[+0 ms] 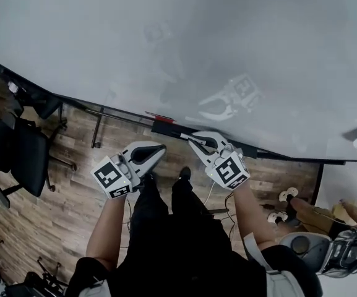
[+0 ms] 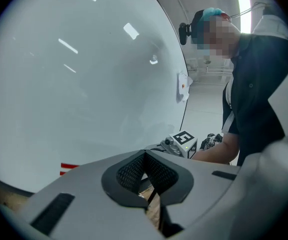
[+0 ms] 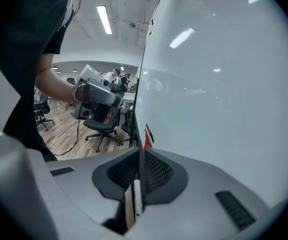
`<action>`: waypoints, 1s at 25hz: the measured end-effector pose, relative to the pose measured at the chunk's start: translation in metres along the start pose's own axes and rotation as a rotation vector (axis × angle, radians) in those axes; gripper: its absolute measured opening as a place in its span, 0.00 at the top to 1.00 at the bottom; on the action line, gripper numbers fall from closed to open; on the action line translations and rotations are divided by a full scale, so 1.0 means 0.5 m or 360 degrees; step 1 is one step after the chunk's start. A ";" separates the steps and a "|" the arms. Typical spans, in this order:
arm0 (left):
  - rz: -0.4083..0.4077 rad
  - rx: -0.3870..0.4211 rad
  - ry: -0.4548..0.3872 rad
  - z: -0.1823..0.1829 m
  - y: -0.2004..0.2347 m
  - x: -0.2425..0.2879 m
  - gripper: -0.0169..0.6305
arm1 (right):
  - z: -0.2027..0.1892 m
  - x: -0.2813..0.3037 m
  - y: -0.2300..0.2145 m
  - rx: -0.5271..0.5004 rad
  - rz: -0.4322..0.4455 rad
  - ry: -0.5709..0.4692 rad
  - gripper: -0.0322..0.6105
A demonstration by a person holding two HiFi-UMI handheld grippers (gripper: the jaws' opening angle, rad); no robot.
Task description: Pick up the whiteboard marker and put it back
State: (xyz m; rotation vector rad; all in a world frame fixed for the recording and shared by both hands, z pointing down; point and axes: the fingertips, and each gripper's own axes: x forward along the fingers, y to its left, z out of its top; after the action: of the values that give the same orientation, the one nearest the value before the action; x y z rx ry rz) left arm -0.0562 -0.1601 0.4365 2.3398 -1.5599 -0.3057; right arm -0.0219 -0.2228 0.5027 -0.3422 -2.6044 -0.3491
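Right gripper: jaws closed down on the whiteboard marker. In the right gripper view the marker's slim white barrel lies lengthwise in the narrow slot between the two black ribbed pads. Its near end points back toward the camera.

In the head view this gripper is at the lower edge of the whiteboard, its tips close to the dark tray that runs along that edge. A short, dark-tipped piece of the marker projects from the tips toward the tray. Whether it touches the tray cannot be determined.

Left gripper: pad tips pressed together, nothing between them. Only wooden floor shows through the gap behind the tips. In the head view it is to the left of the right gripper and slightly further out from the board's lower edge, clear of the tray.

A small red object lies on the tray near the board's lower edge, just left of the right gripper's tips.

The wooden floor extends beneath the board. A black office chair stands on it at the far left, well apart from both grippers. The board surface is blank and carries a faint reflection of the right gripper.
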 end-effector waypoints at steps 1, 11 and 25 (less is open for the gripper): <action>-0.0011 0.0026 -0.0005 0.017 -0.008 0.002 0.95 | 0.024 -0.014 -0.001 -0.0001 -0.0013 -0.0043 0.89; -0.0144 0.0311 -0.0025 0.179 -0.082 0.033 0.95 | 0.281 -0.197 -0.035 -0.0072 -0.0169 -0.0565 0.91; -0.0183 0.0441 0.0053 0.195 -0.147 0.046 0.95 | 0.285 -0.338 -0.045 0.0394 -0.0134 -0.1013 0.92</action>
State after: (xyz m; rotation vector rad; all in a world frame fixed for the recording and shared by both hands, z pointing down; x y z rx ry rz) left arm -0.0179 -0.1686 0.3185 2.6353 -1.5397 -0.0788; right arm 0.0535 -0.2303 0.2935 -0.2905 -3.2441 0.0801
